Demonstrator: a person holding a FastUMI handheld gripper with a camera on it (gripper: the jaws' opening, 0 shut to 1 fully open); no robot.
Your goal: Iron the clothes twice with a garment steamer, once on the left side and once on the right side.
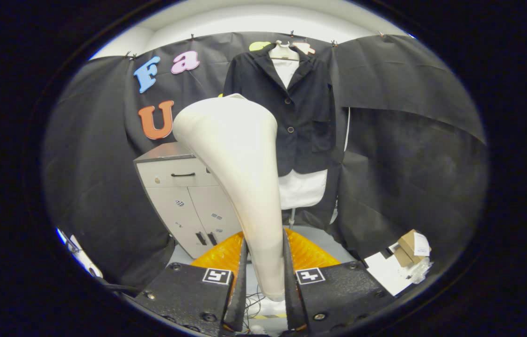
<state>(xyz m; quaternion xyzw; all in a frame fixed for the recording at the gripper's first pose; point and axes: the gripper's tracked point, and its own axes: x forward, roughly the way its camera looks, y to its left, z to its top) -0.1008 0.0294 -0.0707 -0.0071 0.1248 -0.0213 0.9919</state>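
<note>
I see my gripper [264,276] with both fingers pinching the handle of the cream plastic garment steamer [240,173], whose head rises ahead. Beyond it hangs the black buttoned jacket [300,107], beside a grey cabinet [184,196].

Smooth matt plastic steamer [237,187]; dark cloth jacket [300,117].

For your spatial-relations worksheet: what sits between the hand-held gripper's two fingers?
In the gripper view, the cream garment steamer has its handle clamped between the hand-held gripper fingers; its head rises toward the hanging black jacket.
</note>
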